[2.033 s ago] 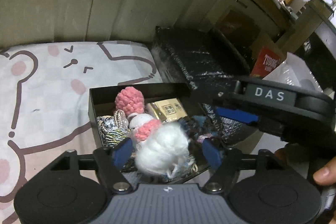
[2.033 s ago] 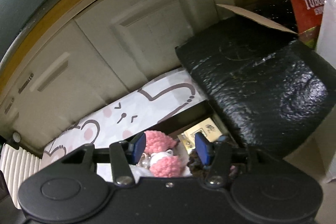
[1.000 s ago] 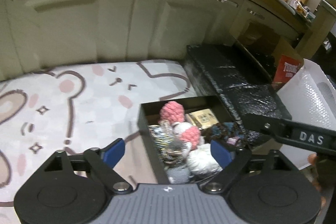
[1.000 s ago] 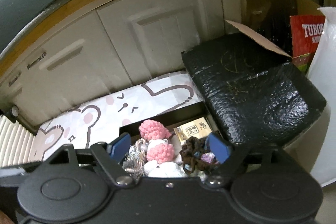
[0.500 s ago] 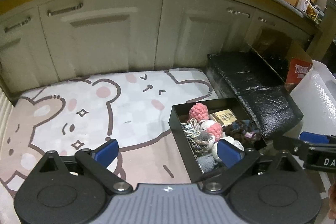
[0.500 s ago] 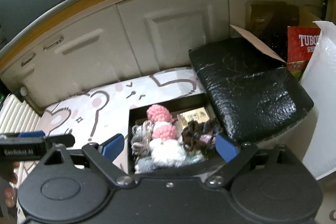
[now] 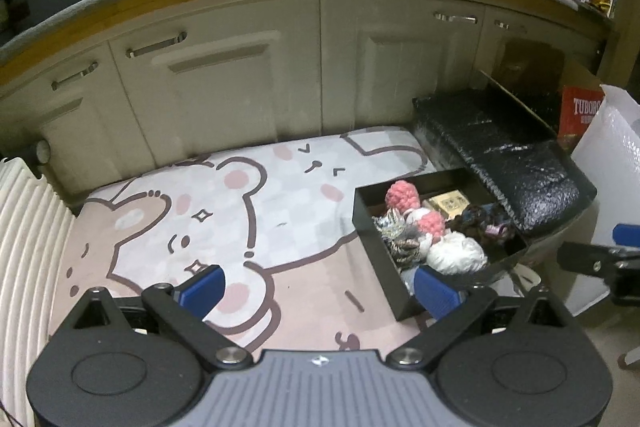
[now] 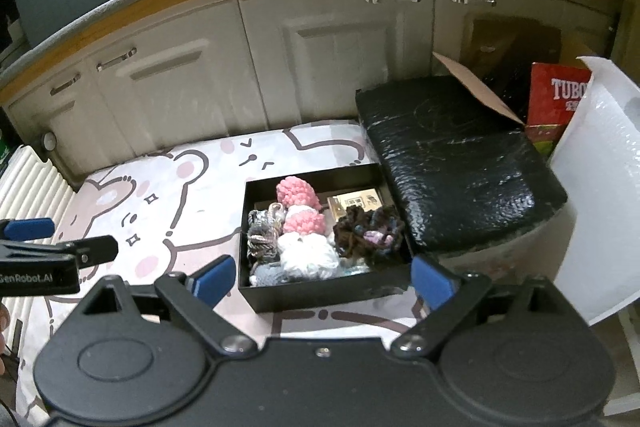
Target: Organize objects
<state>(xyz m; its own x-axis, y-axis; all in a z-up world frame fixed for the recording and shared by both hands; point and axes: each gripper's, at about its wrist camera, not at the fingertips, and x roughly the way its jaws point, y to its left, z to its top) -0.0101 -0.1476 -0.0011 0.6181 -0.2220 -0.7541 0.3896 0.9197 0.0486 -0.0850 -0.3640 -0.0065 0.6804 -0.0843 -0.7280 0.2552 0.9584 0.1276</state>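
Observation:
A black open box (image 7: 380, 259) (image 8: 320, 293) rests on a cartoon bear mat (image 7: 248, 211) (image 8: 172, 195). It holds pink knitted balls (image 7: 402, 195) (image 8: 297, 191), a white fluffy ball (image 7: 456, 253) (image 8: 308, 253), a gold packet (image 7: 448, 203) (image 8: 356, 202), a dark brown scrunchie (image 8: 366, 229) and a grey-striped one (image 7: 400, 239) (image 8: 262, 237). My left gripper (image 7: 318, 289) hangs open and empty above the mat, back from the box. My right gripper (image 8: 322, 277) is open and empty too, its blue pads straddling the box's near wall from above.
Cream cabinet doors (image 7: 248, 87) (image 8: 320, 67) run behind the mat. A black wrapped bundle (image 7: 512, 163) (image 8: 452, 163) lies right of the box, with a red carton (image 8: 558, 99) and white bubble wrap (image 8: 596, 187) beyond. A white ribbed panel (image 7: 24, 247) stands at the left.
Both grippers pulled back and up from the box, and their jaws widened. The white fluffy ball that was between the left pads two seconds ago now lies in the box.

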